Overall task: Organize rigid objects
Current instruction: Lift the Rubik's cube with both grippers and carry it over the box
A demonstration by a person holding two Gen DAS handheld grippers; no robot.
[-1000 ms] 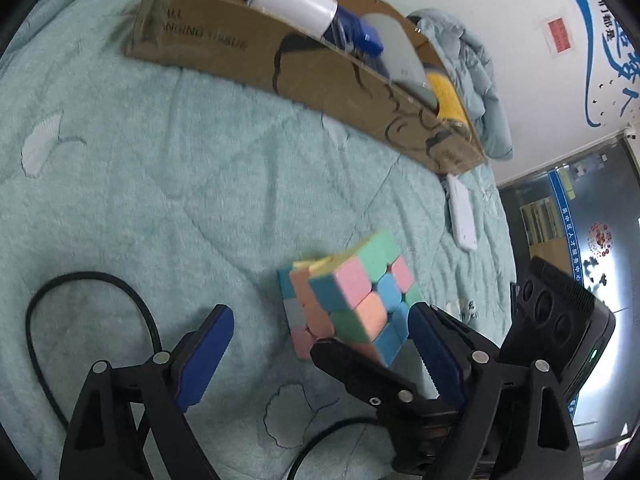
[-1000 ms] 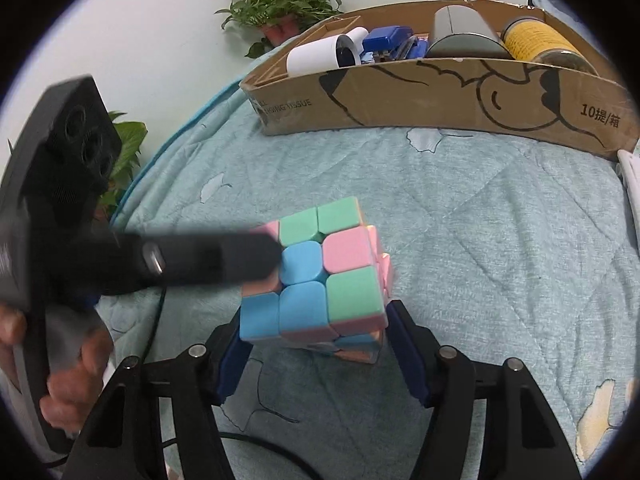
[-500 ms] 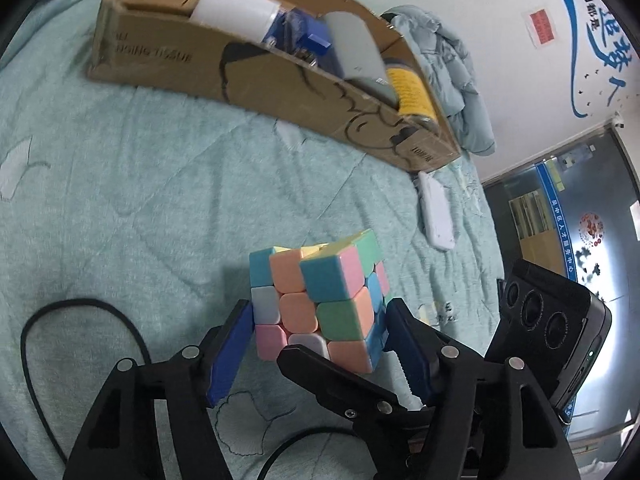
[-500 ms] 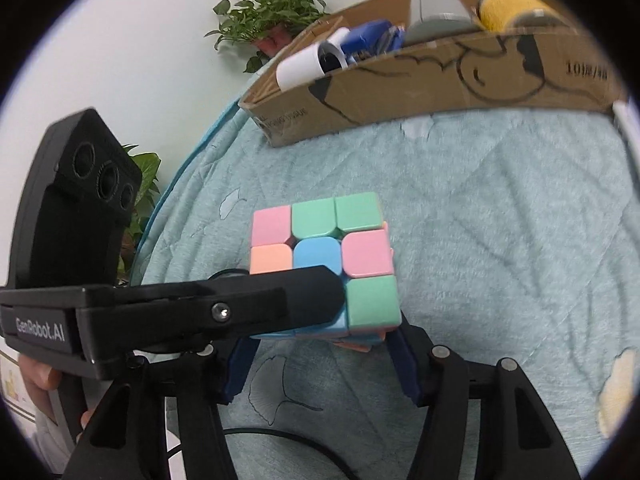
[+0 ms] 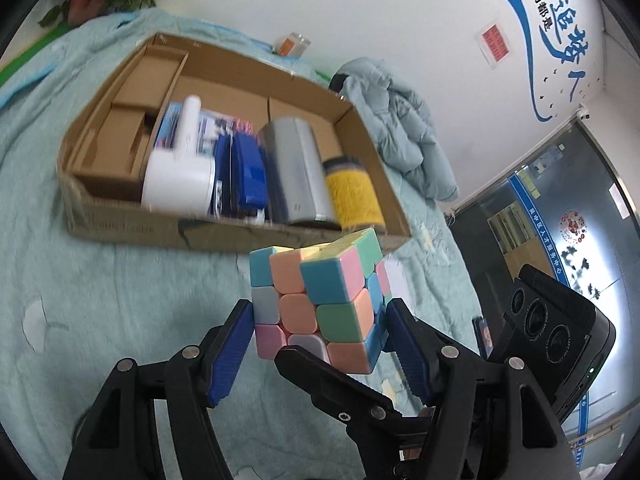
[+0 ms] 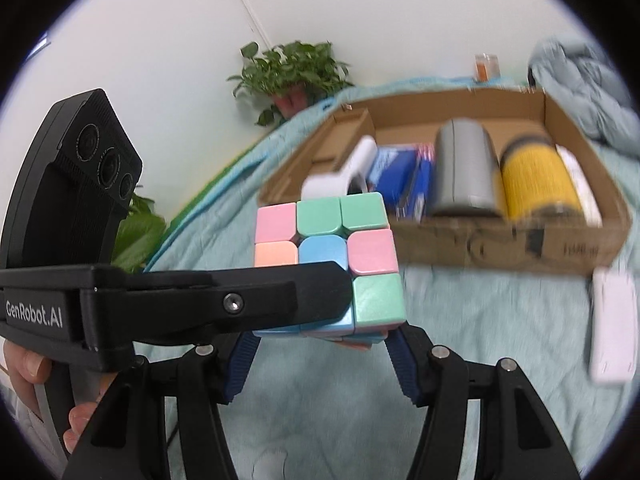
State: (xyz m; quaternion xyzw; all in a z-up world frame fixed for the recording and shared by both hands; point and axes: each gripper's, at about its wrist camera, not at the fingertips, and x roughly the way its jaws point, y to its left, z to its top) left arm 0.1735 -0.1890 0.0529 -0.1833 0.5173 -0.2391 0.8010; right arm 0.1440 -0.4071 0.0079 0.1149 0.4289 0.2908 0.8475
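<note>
The 2 grippers, left (image 5: 320,354) and right (image 6: 320,362), both squeeze the cube (image 5: 320,300), so uneven pulling could twist it loose before the box (image 5: 120,224).

Looks to me like an office or service centre with a bed (image 5: 120,300) set up: quilted teal cover, blue wall slogan (image 5: 560,28), glass door with posters (image 5: 560,216), potted plant (image 6: 292,76).

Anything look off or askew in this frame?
Yes: the pastel puzzle cube is misaligned, its layers twisted partway so its tiles sit staggered. Both the left gripper and the right gripper clamp it above the teal quilt. A white remote lies outside the brown cardboard tray.
</note>
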